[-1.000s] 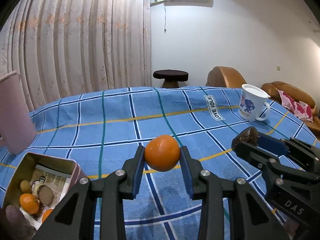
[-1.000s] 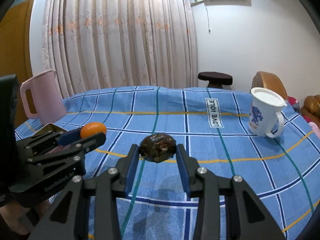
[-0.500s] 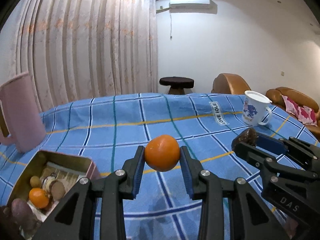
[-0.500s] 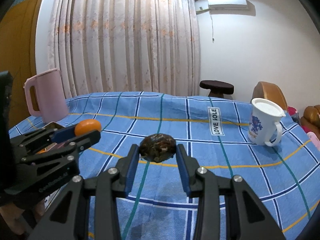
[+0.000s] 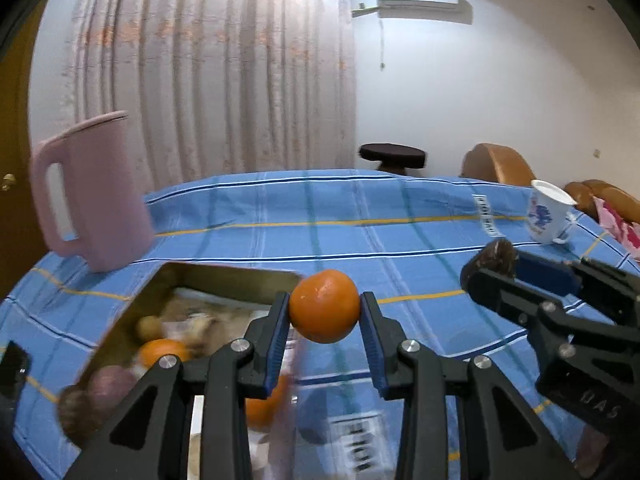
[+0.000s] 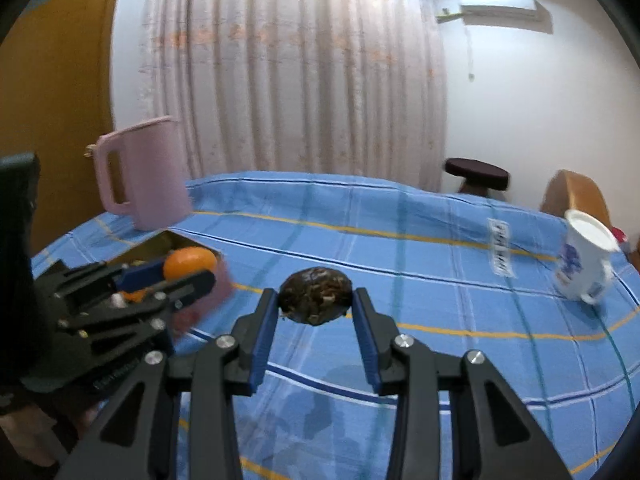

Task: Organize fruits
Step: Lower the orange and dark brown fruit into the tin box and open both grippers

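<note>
Left wrist view shows the left gripper (image 5: 324,312) clamping an orange (image 5: 324,306) between its blue pads, held above the near right corner of an open gold tin box (image 5: 224,274) on the blue plaid tablecloth (image 5: 360,236). Blurred fruit lies inside the box, among it another orange (image 5: 162,354). A pink pitcher (image 5: 90,196) stands just beyond the box. The right gripper (image 6: 314,304) grips a dark brown wrinkled fruit (image 6: 314,300) above the cloth, right of the box. A white mug (image 6: 586,266) stands far right.
</note>
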`<state>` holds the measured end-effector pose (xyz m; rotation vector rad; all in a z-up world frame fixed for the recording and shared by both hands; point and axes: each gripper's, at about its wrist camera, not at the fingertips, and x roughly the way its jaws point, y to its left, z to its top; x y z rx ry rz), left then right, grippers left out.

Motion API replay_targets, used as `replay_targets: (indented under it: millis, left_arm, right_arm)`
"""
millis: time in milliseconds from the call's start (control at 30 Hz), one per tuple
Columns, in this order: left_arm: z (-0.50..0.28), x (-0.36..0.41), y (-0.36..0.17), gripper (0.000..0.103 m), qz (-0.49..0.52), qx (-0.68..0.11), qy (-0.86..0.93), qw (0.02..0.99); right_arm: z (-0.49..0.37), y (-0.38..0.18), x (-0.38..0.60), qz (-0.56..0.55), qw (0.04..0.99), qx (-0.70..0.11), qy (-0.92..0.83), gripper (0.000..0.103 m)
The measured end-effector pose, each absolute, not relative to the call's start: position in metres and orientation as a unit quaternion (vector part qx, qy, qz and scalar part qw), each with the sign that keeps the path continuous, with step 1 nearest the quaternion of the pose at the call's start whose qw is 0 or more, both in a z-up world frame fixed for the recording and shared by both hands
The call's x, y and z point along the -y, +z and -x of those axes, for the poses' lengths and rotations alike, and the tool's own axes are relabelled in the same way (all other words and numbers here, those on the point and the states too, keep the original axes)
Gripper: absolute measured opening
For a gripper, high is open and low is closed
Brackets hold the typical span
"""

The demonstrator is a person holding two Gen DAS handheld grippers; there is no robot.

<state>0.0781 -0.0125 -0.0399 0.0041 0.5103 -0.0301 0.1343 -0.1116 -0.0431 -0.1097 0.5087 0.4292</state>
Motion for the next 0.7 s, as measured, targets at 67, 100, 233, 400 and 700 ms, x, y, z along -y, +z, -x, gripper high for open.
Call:
replay_targets:
  millis: [67,100,233,400,700]
  left_arm:
    - [-0.074,-0.002,-0.037,0.037,-0.001,-0.252,0.0,0.968]
    - [-0.071,-0.012,-0.034,0.037,0.002,-0.251,0.008,0.968]
    - [-0.061,-0.039,-0.023,0.037,0.003,-0.242,0.033,0.97]
    - [-0.056,-0.063,-0.023,0.037,-0.002,-0.247,0.058,0.967]
    - [-0.05,-0.087,-0.041,0.037,0.005,-0.269,0.076,0.96]
  right_arm:
    - [-0.134,-0.038,0.094,0.056,0.94,-0.246,0.231,0.041]
    - [-0.135,-0.036,0.085,0.057,0.937,-0.244,0.241,0.041]
    - [-0.137,-0.03,0.053,0.061,0.931,-0.24,0.269,0.041]
    - [-0.137,-0.029,0.021,0.072,0.922,-0.239,0.295,0.041]
    - [-0.146,-0.056,-0.014,0.083,0.902,-0.277,0.32,0.041]
